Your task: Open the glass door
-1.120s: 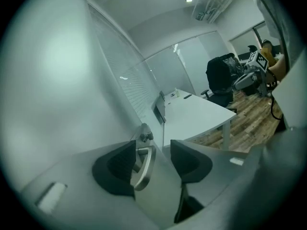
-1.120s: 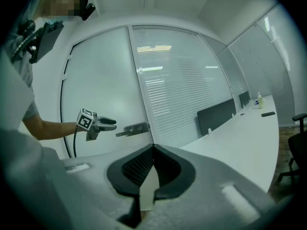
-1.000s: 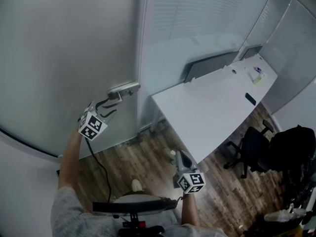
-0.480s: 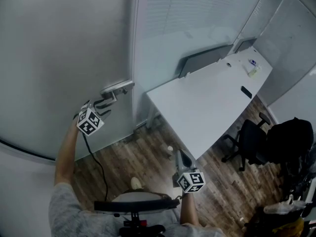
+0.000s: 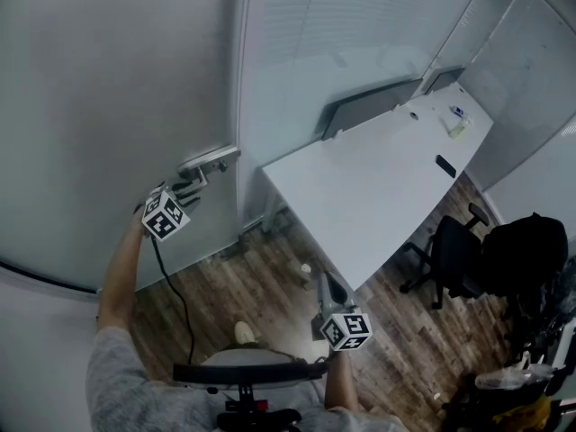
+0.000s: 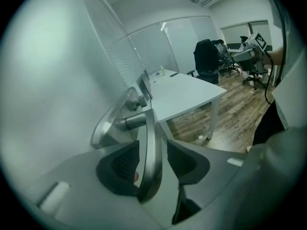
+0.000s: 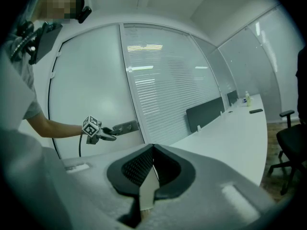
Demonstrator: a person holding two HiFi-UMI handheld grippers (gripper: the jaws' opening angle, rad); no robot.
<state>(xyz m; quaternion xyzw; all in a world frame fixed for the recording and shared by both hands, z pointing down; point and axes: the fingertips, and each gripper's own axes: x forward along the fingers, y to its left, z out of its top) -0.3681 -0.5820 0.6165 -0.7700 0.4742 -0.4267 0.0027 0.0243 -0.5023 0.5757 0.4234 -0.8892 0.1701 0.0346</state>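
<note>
The frosted glass door (image 5: pixel 108 106) fills the left of the head view, with a metal lever handle (image 5: pixel 209 158) at its right edge. My left gripper (image 5: pixel 191 187) reaches up to that handle. In the left gripper view the lever (image 6: pixel 149 147) runs down between the jaws, which have just been closing. It lies against the left pad (image 6: pixel 122 164), with a thin gap to the right pad, so the left gripper (image 6: pixel 153 159) is open around it. My right gripper (image 5: pixel 326 286) hangs low over the floor, shut and empty (image 7: pixel 153 150), pointing toward the door.
A long white desk (image 5: pixel 378 187) stands right of the door, against a glass wall with blinds (image 5: pixel 342 25). A black office chair (image 5: pixel 454 259) and a dark bag (image 5: pixel 531 250) sit at the right. A black cable (image 5: pixel 175 286) hangs from the left gripper.
The left gripper has sunk a little and slid further over the lever, and its jaws have narrowed around it. The right gripper has stayed where it was.
</note>
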